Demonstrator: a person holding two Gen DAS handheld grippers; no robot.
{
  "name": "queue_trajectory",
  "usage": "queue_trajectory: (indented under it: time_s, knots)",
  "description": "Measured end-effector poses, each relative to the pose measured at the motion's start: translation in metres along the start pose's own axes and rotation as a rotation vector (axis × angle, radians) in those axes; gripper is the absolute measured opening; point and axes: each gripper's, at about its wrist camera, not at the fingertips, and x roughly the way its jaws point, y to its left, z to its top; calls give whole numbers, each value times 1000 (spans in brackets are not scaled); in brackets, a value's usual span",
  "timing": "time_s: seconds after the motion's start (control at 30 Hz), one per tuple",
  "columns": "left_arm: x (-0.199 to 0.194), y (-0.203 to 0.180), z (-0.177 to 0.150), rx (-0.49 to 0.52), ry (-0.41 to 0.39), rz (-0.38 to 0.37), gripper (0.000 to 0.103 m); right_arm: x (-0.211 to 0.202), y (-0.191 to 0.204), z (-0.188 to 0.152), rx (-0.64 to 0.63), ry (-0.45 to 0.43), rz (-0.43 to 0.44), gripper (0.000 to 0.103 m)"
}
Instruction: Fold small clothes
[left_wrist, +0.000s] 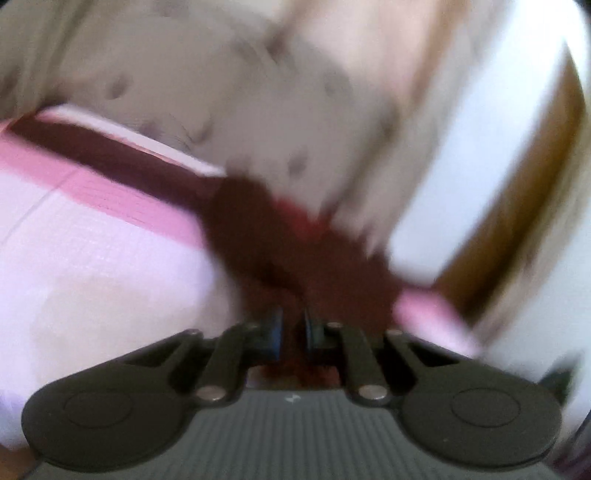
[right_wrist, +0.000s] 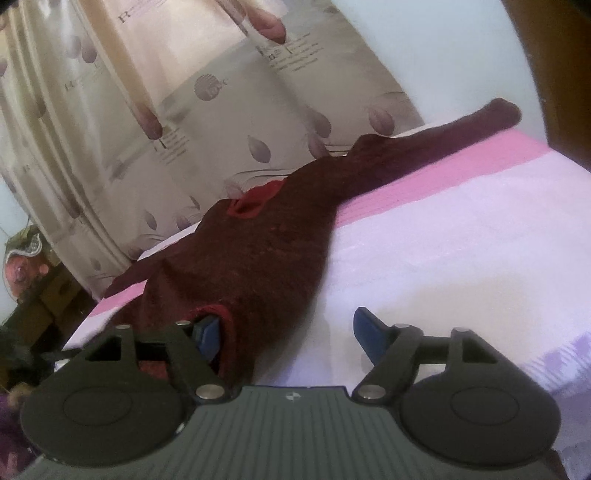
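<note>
A small dark maroon sweater (right_wrist: 258, 251) with a red collar lies on a pink and white bed cover (right_wrist: 461, 236), one sleeve stretched to the far right. My right gripper (right_wrist: 286, 332) is open, its left finger under the sweater's near hem and its right finger on the bare cover. In the blurred left wrist view my left gripper (left_wrist: 293, 328) is shut on the maroon sweater (left_wrist: 295, 251), with cloth bunched between the pads.
A beige patterned curtain (right_wrist: 207, 110) hangs behind the bed. A wooden frame (left_wrist: 517, 206) and a white wall (left_wrist: 476, 147) stand at the right. Cluttered items (right_wrist: 26, 258) sit at the left past the bed edge.
</note>
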Motion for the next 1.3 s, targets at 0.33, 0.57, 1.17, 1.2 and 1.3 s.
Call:
queue_trajectory:
  time_s: [0.33,0.57,1.17,1.2,1.3]
  knots:
    - [-52,55,-58,-98,-1,297,18,18,-13,2,70,2,32,82]
    - [12,11,-37,415,80,201,96,7,-21,4,123,-4,53,101]
    - [44,28,-20,164,231,19,17,-43,-71,13,285,10,135,102]
    - [42,29,-21,159,232,23,17,-43,-71,13,285,10,135,102]
    - [41,36,-22,42,213,10,17,-31,-71,22,323,-31,117,103]
